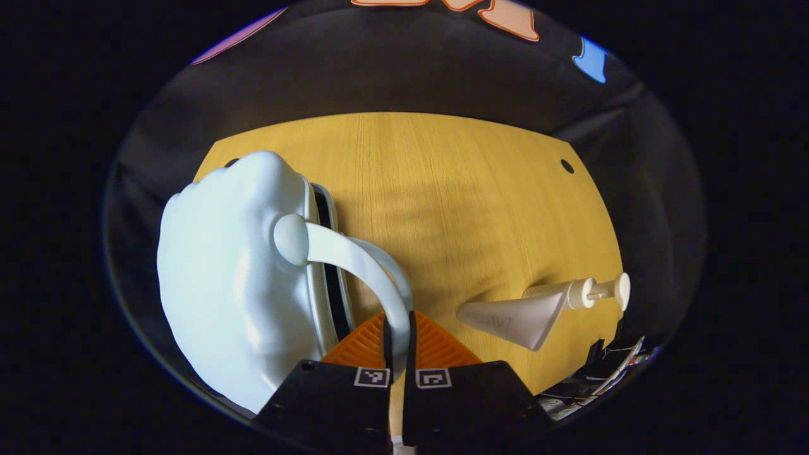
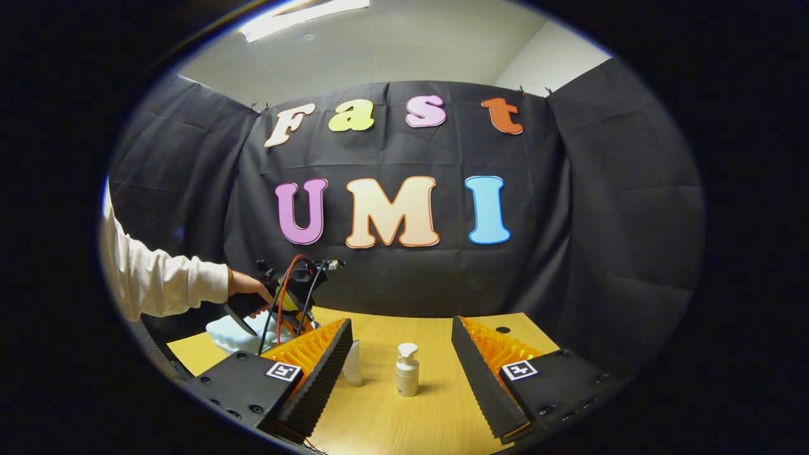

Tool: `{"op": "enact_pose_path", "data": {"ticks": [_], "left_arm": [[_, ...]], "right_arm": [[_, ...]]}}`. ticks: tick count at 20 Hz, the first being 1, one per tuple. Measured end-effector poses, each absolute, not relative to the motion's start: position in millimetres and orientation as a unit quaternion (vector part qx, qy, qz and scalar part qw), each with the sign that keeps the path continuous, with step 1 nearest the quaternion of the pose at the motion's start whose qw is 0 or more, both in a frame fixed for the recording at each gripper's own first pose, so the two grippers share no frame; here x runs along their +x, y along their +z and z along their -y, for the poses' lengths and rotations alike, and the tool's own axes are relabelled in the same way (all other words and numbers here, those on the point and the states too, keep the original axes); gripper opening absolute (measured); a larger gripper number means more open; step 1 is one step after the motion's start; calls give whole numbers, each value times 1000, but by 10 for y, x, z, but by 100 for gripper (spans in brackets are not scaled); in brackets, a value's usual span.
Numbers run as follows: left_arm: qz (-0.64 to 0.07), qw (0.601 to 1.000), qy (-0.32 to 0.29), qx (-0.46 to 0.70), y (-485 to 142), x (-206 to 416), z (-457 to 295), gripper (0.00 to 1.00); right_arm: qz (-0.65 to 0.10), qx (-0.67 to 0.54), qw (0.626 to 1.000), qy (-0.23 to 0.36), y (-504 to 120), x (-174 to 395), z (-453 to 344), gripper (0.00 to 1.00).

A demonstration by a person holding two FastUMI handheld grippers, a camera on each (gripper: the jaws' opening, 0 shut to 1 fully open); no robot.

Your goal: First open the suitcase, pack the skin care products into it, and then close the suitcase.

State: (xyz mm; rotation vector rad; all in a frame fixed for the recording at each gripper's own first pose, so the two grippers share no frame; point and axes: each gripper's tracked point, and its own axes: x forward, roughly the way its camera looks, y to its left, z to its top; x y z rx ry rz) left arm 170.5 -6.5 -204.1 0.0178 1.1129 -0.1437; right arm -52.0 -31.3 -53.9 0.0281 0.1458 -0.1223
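Observation:
A small pale blue suitcase stands on the wooden table, its two shells together along a dark seam. My left gripper is shut on its white arched handle. To the right stand a white tube and a white pump bottle. In the right gripper view, my right gripper hangs open above the near table edge. The pump bottle stands between its fingers, farther off, with the tube just by the left finger. There a hand holds the left gripper over the suitcase.
A white sleeve reaches in from the left in the right gripper view. Black cloth walls enclose the table on the far side and the right. A small dark hole marks the table's far right corner. Bare wood lies beyond the suitcase.

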Motion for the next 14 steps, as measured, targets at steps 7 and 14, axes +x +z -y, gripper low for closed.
{"op": "enact_pose_path", "data": {"ticks": [7, 14], "left_arm": [[-430, 899, -63, -40, -1009, 1551, -325, 1], [-330, 937, -25, -109, -144, 1178, -1323, 2]], "right_arm": [[-72, 12, 997, -15, -559, -129, 78, 99], [-69, 0, 998, -11, -534, 114, -135, 99]]}}
